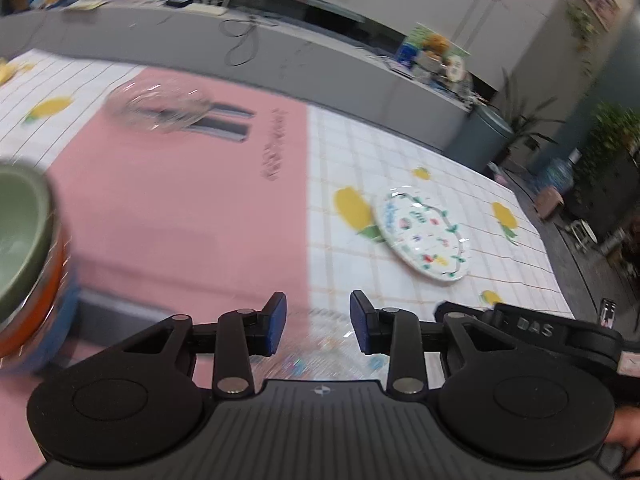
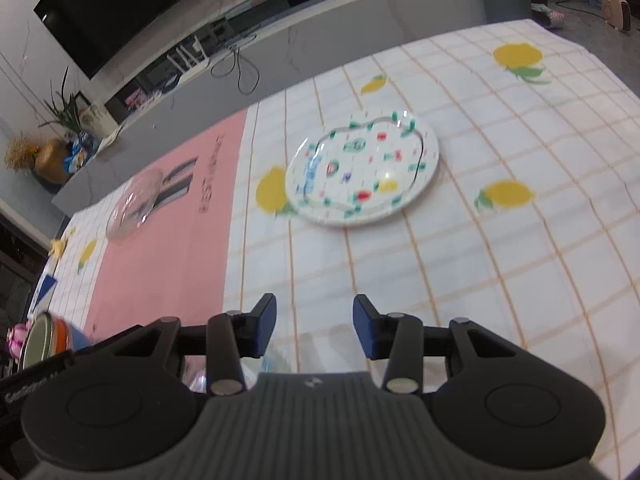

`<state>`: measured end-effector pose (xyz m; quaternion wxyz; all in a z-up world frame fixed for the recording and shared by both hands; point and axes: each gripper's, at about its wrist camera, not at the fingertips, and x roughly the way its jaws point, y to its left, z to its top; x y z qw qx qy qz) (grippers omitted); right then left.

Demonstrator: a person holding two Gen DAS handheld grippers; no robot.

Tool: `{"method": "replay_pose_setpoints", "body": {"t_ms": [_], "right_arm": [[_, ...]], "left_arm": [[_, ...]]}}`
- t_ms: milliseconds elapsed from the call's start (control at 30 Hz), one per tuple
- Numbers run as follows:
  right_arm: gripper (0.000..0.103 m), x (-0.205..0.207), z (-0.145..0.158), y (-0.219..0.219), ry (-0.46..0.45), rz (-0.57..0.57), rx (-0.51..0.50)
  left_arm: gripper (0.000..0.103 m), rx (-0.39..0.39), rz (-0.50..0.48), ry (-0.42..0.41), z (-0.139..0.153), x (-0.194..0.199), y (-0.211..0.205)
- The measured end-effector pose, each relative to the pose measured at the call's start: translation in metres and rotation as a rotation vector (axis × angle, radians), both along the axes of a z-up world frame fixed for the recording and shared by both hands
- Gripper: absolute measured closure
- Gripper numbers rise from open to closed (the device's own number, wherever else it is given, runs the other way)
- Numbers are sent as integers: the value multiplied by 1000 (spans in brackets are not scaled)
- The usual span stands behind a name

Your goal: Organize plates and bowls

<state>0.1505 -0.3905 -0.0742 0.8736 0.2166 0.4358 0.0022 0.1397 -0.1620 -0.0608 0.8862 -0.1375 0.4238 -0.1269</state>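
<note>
Lemon-print bench (image 2: 520,280): the patterned plate (image 2: 362,170) is parked well ahead, glass bowl (image 2: 136,208) on the pink mat (image 2: 168,264). Both grippers' fingers (image 1: 276,322) (image 2: 266,330) are held apart, nothing gripped.

Glossy glazed plate (image 2: 362,168) w/ printed pattern, looks ceramic. Clear glass bowl (image 1: 158,106), shiny. Stacked bowls (image 1: 24,256) smooth, satin glaze. Tablecloth (image 2: 500,260) matt cloth. Gripper pads (image 1: 277,324) matt blue rubber, bodies matt black plastic.

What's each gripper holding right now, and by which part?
Nothing. The left gripper and right gripper are both open, with no dish between the pads.
</note>
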Motion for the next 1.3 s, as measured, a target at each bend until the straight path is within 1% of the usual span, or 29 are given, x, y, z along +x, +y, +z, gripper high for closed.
{"method": "replay_pose_setpoints", "body": {"t_ms": [67,200,300,367,467,500,567,667,733,800,900,967,1067,1133,1233,1300], "right_arm": [[61,9,1,-8,-15,-22,-2],[62,24,1,-28,-23,-88,29],[62,31,5,-38,-42,-114,50],[62,37,7,-43,-58,-122,44],[62,48,8,-53,-77,-132,-2],[63,52,6,-58,-74,-140,-12],[68,59,2,-70,-74,-161,2],[73,70,-7,-85,-65,-205,11],[74,77,-12,-92,-58,-215,20],[75,82,-18,-96,-42,-225,21],[75,87,-25,-103,-29,-241,39],[76,88,-28,-106,-26,-254,56],[77,91,-33,-109,-18,-266,89],[78,93,-35,-109,-9,-261,93],[78,92,-34,-110,-11,-270,85],[81,90,-36,-112,-14,-279,105]], "left_arm": [[57,-5,-27,-11,4,10,-9],[57,0,-72,4,5,34,-30],[57,0,-99,9,2,52,-46],[57,10,-114,15,-1,66,-56],[57,-10,-134,38,-5,84,-66],[57,-10,-142,35,-5,89,-70],[57,9,-164,17,-7,100,-78],[57,24,-161,21,-15,118,-85],[58,9,-161,42,-22,129,-86],[60,-6,-157,51,-31,139,-86],[63,7,-148,61,-41,150,-89],[65,-3,-141,61,-47,155,-87],[66,-7,-128,75,-55,161,-86],[66,-17,-122,82,-59,163,-85],[67,-20,-127,66,-60,164,-86],[70,-5,-133,55,-60,164,-89]]}}
